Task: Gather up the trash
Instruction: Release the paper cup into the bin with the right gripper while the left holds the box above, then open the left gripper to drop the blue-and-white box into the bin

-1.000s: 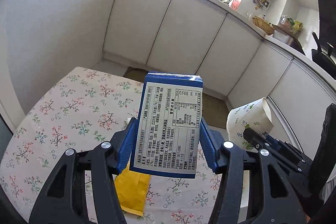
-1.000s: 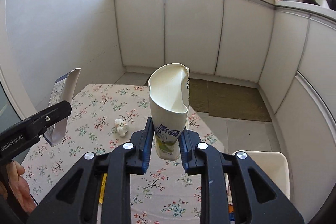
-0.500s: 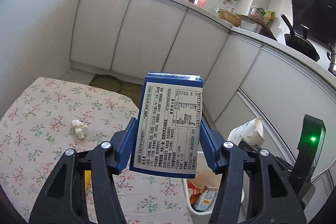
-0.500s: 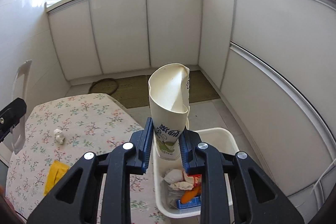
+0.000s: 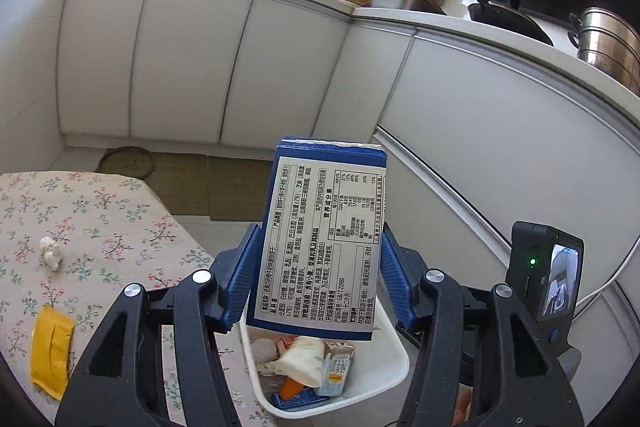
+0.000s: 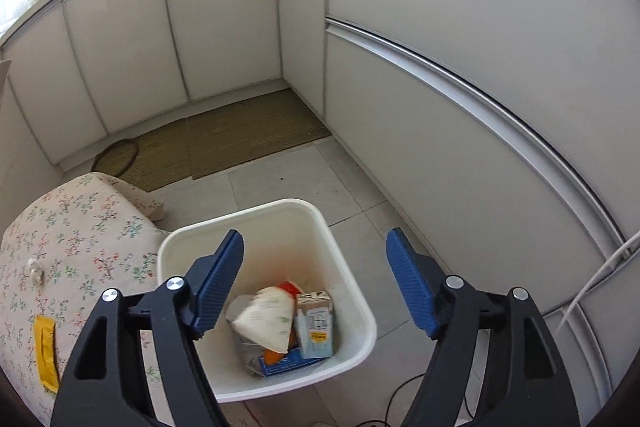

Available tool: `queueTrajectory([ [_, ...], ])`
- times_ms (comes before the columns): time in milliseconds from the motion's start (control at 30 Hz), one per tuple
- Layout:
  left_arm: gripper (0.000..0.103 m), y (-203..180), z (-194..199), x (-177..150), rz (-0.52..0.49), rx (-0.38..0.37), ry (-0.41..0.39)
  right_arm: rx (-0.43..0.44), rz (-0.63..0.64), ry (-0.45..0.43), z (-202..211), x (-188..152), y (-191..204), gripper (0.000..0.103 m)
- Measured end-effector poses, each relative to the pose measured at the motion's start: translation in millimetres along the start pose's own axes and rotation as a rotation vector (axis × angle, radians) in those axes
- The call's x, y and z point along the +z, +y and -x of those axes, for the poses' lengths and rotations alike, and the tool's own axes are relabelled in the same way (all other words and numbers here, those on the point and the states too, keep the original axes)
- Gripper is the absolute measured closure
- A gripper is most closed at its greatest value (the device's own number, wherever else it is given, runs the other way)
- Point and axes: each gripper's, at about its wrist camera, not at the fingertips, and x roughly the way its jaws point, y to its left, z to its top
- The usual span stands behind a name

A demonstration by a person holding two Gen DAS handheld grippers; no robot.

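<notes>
Right wrist view first: our right gripper (image 6: pixel 314 285) hangs over the white bin (image 6: pixel 362 303) with its jaws opening and nothing between them. Below it, inside the bin, lie a crumpled paper cup (image 6: pixel 266 319), a small drink carton (image 6: pixel 315 323), something orange and a blue box — so a fair share of the trash is already collected.

From the left wrist view, our left gripper (image 5: pixel 314 281) clamps a blue biscuit box (image 5: pixel 320 247) by its two narrow sides, label toward the camera, held upright above the near edge of the bin (image 5: pixel 394 371). We judge this box to be the next piece to go in; it is over the opening but not yet released.

Farther off, on the table with the floral cloth (image 5: pixel 104 211), two pieces are left: a yellow packet (image 5: pixel 50 349) close to the near edge, and a small white paper wad (image 5: pixel 51 253) farther in — well apart from each other. Beyond the table we see only mats on the floor and the cabinets; whether more trash lies elsewhere we cannot tell.
</notes>
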Motion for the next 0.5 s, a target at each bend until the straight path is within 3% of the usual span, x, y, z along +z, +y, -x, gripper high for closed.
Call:
queueTrajectory([
  [233,0.048,-22,-28,-11,-0.042,-0.048,0.050,-0.109,-0.081,0.039,-13,-8,-48,0.025],
  [500,0.044,-34,-56,-24,-0.098,-0.095,0.122,-0.160,-0.105,0.024,-9,-16,-62,0.024],
])
